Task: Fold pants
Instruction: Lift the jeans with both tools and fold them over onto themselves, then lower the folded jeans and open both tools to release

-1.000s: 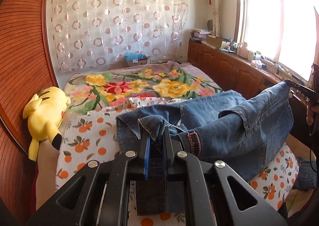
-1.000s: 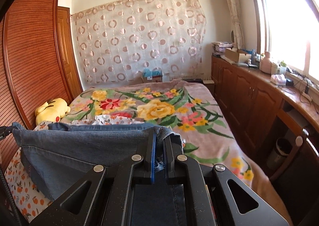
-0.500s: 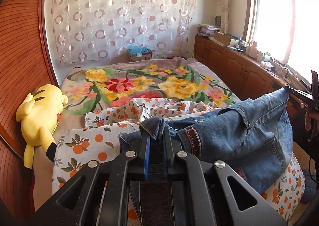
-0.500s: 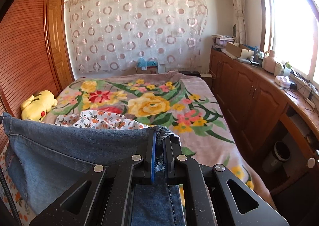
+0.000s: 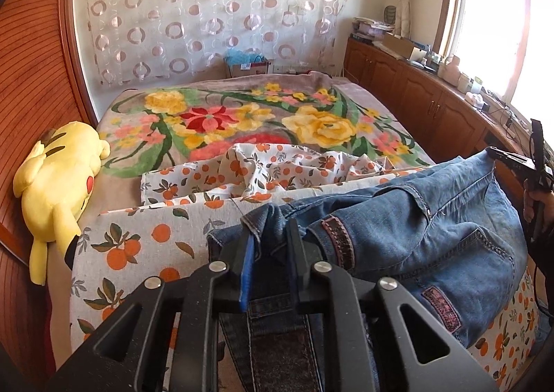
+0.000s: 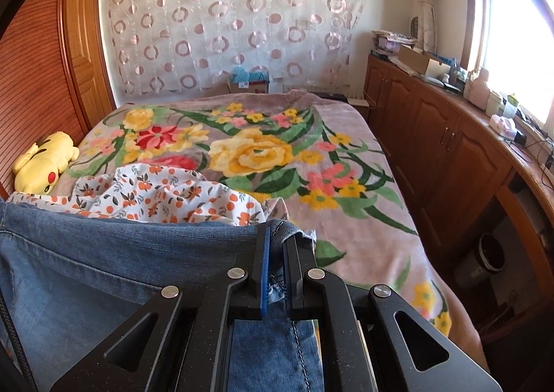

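Blue denim pants [image 5: 432, 239] hang stretched between my two grippers above the near end of the bed. My left gripper [image 5: 268, 229] is shut on one corner of the waistband, near a brown belt loop. My right gripper [image 6: 275, 236] is shut on the other edge of the pants [image 6: 104, 271], which spread to its left. The right gripper also shows at the far right of the left wrist view [image 5: 512, 162], holding the denim up. The lower part of the pants drops out of sight below both grippers.
An orange-print sheet [image 5: 145, 236] covers the near bed, bunched in the middle [image 6: 166, 194]. A floral blanket [image 6: 263, 149] covers the rest. A yellow plush toy [image 5: 59, 177] lies at the left edge by the wooden wardrobe. Wooden cabinets [image 6: 450, 156] run along the right.
Both grippers have moved up and back with the pants, lifting the denim off the bed. More of the bunched orange-print sheet now shows beyond the pants.
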`<action>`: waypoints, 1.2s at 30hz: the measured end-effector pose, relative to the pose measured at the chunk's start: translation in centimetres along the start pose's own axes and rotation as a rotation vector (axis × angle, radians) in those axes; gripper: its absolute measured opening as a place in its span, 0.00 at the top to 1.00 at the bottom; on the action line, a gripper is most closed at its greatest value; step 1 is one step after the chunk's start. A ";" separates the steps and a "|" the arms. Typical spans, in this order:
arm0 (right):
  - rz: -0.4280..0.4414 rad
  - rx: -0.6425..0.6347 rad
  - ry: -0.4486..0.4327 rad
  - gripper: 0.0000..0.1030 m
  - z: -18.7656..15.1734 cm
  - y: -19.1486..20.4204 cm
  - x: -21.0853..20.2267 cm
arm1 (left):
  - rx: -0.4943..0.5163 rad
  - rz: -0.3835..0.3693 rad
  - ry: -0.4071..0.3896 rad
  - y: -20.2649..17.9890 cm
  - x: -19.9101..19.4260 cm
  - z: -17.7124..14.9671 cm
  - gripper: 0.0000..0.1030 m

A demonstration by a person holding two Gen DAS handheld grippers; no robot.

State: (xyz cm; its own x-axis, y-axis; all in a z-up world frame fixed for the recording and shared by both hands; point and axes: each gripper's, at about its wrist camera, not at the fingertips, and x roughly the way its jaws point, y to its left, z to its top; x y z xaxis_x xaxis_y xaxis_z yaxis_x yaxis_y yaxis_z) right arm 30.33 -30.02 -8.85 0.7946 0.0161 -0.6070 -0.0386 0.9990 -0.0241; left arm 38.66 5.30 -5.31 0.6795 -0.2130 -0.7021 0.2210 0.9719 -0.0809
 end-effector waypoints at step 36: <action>0.031 0.021 0.066 0.48 -0.8 0.4 -1.8 | -0.001 -0.041 0.063 1.3 1.0 -3.9 0.28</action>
State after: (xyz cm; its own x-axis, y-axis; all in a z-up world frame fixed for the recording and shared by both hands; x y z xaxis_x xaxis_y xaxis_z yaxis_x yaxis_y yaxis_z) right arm 28.41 -29.73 -8.46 0.7517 0.0451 -0.6579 -0.0494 0.9987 0.0120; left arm 36.89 6.76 -8.86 0.6247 -0.2459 -0.7412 0.2473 0.9626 -0.1110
